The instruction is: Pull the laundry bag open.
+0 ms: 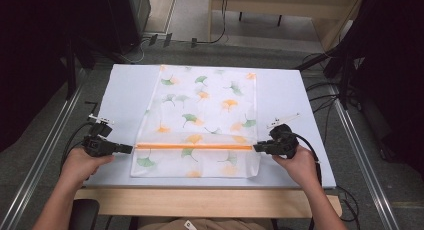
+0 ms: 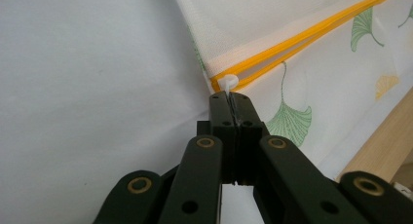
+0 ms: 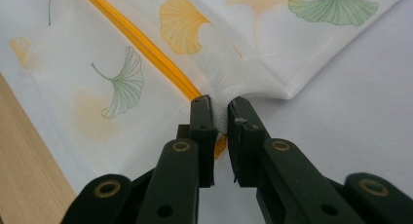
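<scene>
High view: the white mesh ginkgo-print bag (image 1: 202, 120) is laid mid-table. Its white zipper pull (image 2: 227, 81) is pinched by the left gripper (image 1: 131, 148) at nine o'clock; fabric is clamped by the right gripper (image 1: 255, 148). The orange zipper (image 1: 194, 146) appears fully drawn across.

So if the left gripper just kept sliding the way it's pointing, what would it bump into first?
The left gripper points along the orange zipper of the leaf-print mesh bag, already shut on the white zipper pull. It would probably travel along the zipper line and first meet the right gripper pinching the far end, though heights are hard to judge.
</scene>
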### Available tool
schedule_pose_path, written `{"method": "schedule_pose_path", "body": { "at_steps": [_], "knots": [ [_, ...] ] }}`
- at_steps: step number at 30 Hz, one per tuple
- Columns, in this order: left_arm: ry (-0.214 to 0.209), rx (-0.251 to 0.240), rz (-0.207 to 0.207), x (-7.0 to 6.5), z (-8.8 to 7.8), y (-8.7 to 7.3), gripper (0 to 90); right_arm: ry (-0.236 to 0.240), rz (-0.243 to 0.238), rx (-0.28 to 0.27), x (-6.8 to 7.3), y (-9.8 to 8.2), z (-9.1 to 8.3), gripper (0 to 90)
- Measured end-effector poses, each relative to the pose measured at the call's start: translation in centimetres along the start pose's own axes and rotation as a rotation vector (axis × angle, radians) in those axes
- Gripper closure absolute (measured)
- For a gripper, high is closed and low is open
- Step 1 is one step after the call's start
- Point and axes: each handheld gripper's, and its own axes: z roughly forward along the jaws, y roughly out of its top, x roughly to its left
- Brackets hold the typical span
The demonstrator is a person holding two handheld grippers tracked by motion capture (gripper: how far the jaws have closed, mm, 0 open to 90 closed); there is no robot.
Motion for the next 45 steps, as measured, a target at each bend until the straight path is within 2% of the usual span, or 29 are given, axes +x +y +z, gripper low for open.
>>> {"method": "schedule_pose_path", "body": {
  "at_steps": [8,10,11,14,17,21,27,30,32,37,39,45],
  "knots": [
    [-0.043,0.002,0.007,-0.7,0.5,0.2,90.0,-0.017,0.026,-0.005,-1.1,-0.4,0.0,82.3],
    [-0.047,0.01,0.007,-1.0,0.8,0.2,90.0,-0.018,0.032,-0.008,-1.4,-0.5,0.1,81.8],
    [-0.047,0.028,0.025,-1.0,0.9,0.2,90.0,-0.016,0.038,-0.007,-1.5,-0.5,0.1,81.8],
    [-0.048,0.046,0.041,-1.4,1.2,0.2,90.0,-0.023,0.043,0.002,-1.8,-0.7,0.2,81.5],
    [-0.06,0.049,0.048,-1.5,1.3,0.2,90.0,-0.03,0.052,0.002,-2.2,-0.8,0.3,80.9],
    [-0.053,0.049,0.053,-1.7,1.5,0.2,90.0,-0.03,0.053,-0.005,-2.6,-1.0,0.4,80.2],
    [-0.061,0.041,0.06,-1.6,1.4,0.1,89.2,-0.027,0.043,-0.004,-2.4,-1.0,0.5,77.2],
    [-0.051,0.013,0.079,-1.7,1.3,0.1,84.3,-0.02,0.046,-0.015,-2.3,-1.0,0.4,71.0],
    [-0.052,0.007,0.082,-1.7,1.2,0.1,80.7,-0.019,0.03,-0.037,-2.3,-1.0,0.3,64.3],
    [-0.04,-0.034,0.09,-1.8,1.0,0.0,73.6,-0.05,0.0,-0.079,-2.2,-1.0,0.0,55.6],
    [-0.042,-0.057,0.099,-1.9,0.8,0.0,69.9,-0.065,-0.005,-0.101,-2.2,-1.0,-0.2,53.0],
    [-0.012,-0.128,0.138,-2.2,0.3,0.2,57.0,-0.075,-0.007,-0.143,-2.2,-1.0,-0.6,50.9]
  ]
}}
